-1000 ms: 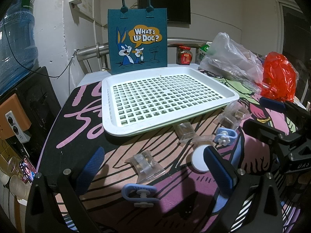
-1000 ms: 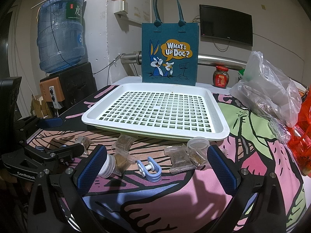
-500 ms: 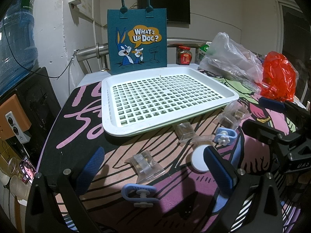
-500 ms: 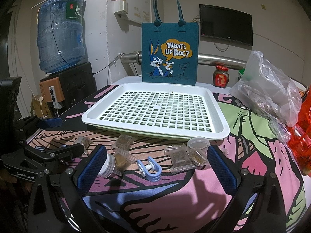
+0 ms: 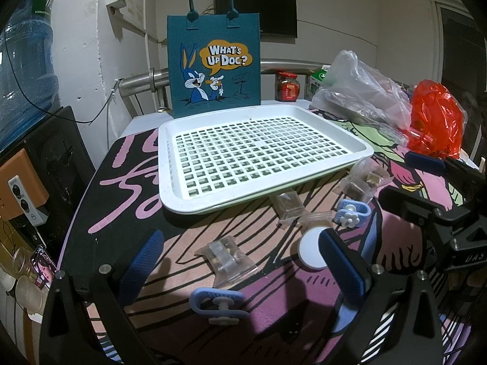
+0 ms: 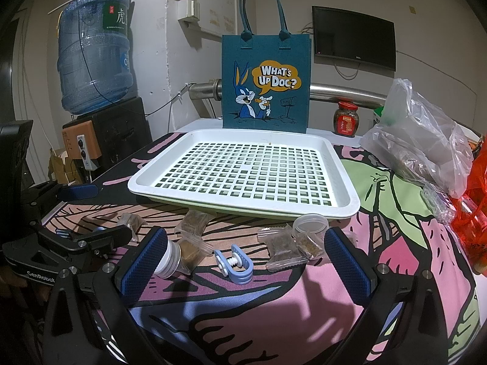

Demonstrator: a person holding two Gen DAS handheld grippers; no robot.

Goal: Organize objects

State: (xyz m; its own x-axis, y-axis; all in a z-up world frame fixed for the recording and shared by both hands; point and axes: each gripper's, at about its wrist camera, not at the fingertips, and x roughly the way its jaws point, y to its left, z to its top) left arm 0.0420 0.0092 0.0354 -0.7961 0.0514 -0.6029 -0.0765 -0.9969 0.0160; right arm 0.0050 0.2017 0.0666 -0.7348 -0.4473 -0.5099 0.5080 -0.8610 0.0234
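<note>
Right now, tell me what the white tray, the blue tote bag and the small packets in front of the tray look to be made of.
White tray: likely moulded plastic, smooth with a slight sheen and a square-holed grid floor.
Blue tote bag: probably felt; matte, stiff enough to stand upright, printed cartoon.
Small packets: clear glossy plastic film, crinkled, brown contents showing through.

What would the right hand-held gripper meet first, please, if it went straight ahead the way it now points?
Probably the blue clip lying on the mat between the open fingers of the right hand-held gripper. If it passes above the clip, the white tray's near rim comes next; height is hard to judge.
</note>
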